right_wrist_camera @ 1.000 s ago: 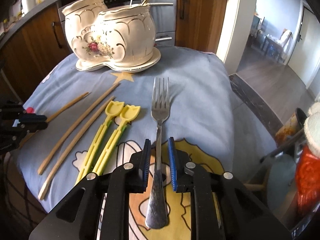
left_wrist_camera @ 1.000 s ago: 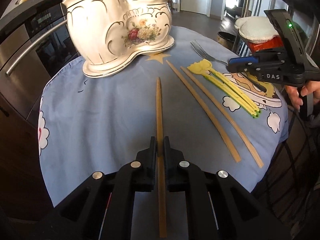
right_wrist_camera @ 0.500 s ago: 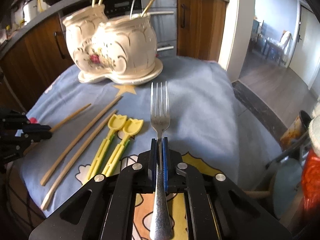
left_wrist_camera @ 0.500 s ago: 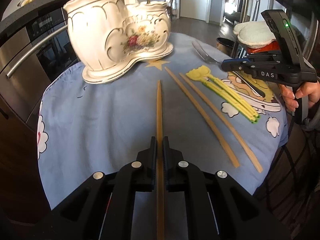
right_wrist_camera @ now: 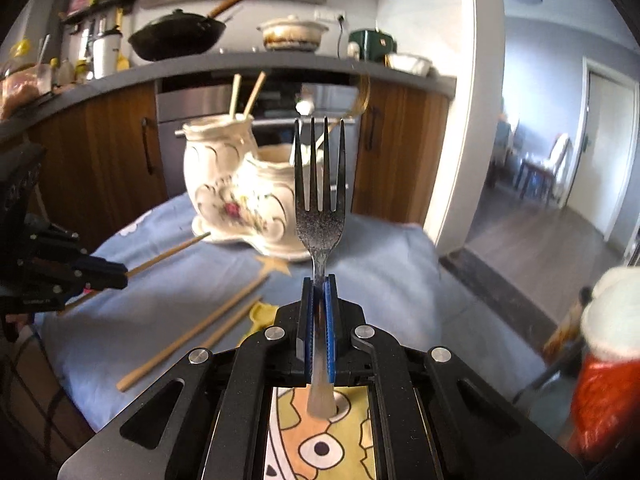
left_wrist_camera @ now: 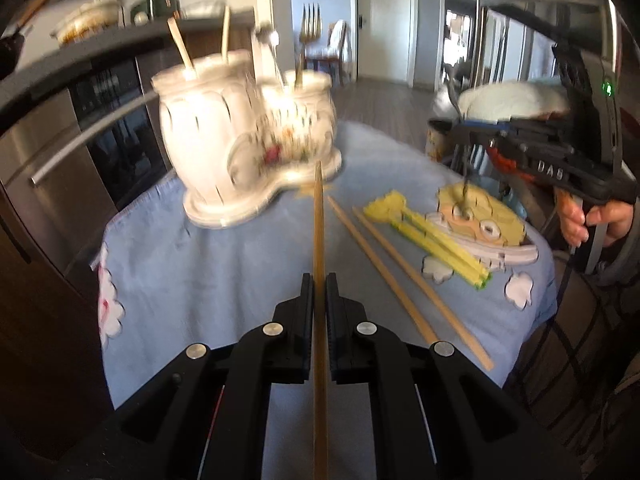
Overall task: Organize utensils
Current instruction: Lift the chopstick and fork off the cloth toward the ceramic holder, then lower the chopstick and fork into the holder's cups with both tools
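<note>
Left tool clamps a wooden chopstick, frame centre; right tool clamps a fork, tines up. Ceramic holder sits mid-frame. Advice: tip each upright, then lower into matching compartments.

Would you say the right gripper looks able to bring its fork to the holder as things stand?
Probably yes: the right gripper is shut on the fork, and nothing shows above the blue cloth between it and the ceramic holder.

Daylight from doorway at back; ceramic holder smeared by motion blur; fisheye bends edges, corners dark; fork sharp.
</note>
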Motion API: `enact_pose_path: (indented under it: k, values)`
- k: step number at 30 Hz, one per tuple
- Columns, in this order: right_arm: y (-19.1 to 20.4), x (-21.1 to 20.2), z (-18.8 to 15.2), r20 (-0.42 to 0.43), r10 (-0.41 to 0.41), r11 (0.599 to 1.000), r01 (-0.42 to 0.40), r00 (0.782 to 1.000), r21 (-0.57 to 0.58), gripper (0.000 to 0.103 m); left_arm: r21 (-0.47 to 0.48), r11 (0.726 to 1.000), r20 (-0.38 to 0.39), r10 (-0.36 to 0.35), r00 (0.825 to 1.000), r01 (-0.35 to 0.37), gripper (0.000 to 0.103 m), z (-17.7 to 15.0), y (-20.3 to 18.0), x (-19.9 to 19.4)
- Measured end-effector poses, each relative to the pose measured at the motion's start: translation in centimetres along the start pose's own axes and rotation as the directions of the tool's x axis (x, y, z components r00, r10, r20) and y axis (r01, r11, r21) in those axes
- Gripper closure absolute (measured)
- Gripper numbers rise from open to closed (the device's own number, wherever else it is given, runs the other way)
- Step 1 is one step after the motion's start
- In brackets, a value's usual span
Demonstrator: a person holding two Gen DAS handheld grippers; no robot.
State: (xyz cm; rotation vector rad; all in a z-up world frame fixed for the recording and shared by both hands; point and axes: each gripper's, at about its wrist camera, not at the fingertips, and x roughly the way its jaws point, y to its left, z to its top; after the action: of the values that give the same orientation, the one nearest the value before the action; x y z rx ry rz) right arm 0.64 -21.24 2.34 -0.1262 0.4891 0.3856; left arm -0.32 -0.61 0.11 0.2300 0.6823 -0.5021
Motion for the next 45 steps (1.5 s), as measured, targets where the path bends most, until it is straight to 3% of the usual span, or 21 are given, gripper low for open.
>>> enact_pose_path:
  k: [3,7,11,17,23,31,34,42,45]
  values:
    - [0.3,-0.9,0.7,0.049,0.011,1.000,-0.011,0.999,0.001,0.097,-0.004,1.000,0.092,0.007,0.996,-0.007,0.097,0.5,0.2,-1.1]
    - [0.7,-1.9,1.9,0.101,0.028,1.000,-0.029,0.994,0.009,0.097,-0.041,0.999,0.219,0.012,0.976,-0.003,0.097,1.3,1.0,-2.5]
    - [0.9,-2.4,3.6,0.131,0.062,0.998,-0.065,0.989,0.024,0.097,-0.058,0.998,0.251,0.017,0.968,-0.002,0.097,1.9,1.4,-2.8]
    - [0.9,-1.9,6.1,0.156,0.091,0.995,-0.096,0.984,0.026,0.097,-0.084,0.996,0.347,0.017,0.938,0.012,0.097,3.9,2.8,-4.3]
    - [0.5,-0.6,9.2,0.212,0.105,0.991,-0.119,0.971,0.055,0.097,-0.113,0.993,0.414,0.067,0.908,-0.022,0.097,7.3,4.7,-4.8]
    - [-0.5,2.5,13.6,0.271,0.108,0.982,-0.145,0.957,0.123,0.097,-0.199,0.978,0.570,0.060,0.820,0.066,0.097,13.0,8.6,-4.2]
    - [-0.4,3.7,14.2,0.276,0.094,0.980,-0.137,0.957,0.142,0.097,-0.241,0.965,0.584,0.060,0.809,0.103,0.097,14.4,9.8,-2.5]
    - [-0.9,6.7,13.9,0.250,0.048,0.981,-0.093,0.967,0.172,0.097,-0.286,0.958,0.610,0.160,0.776,0.027,0.097,15.2,10.5,0.8]
    - [-0.9,8.0,13.2,0.217,0.043,0.980,-0.083,0.975,0.179,0.097,-0.307,0.952,0.589,0.195,0.784,-0.007,0.097,15.0,10.8,1.9]
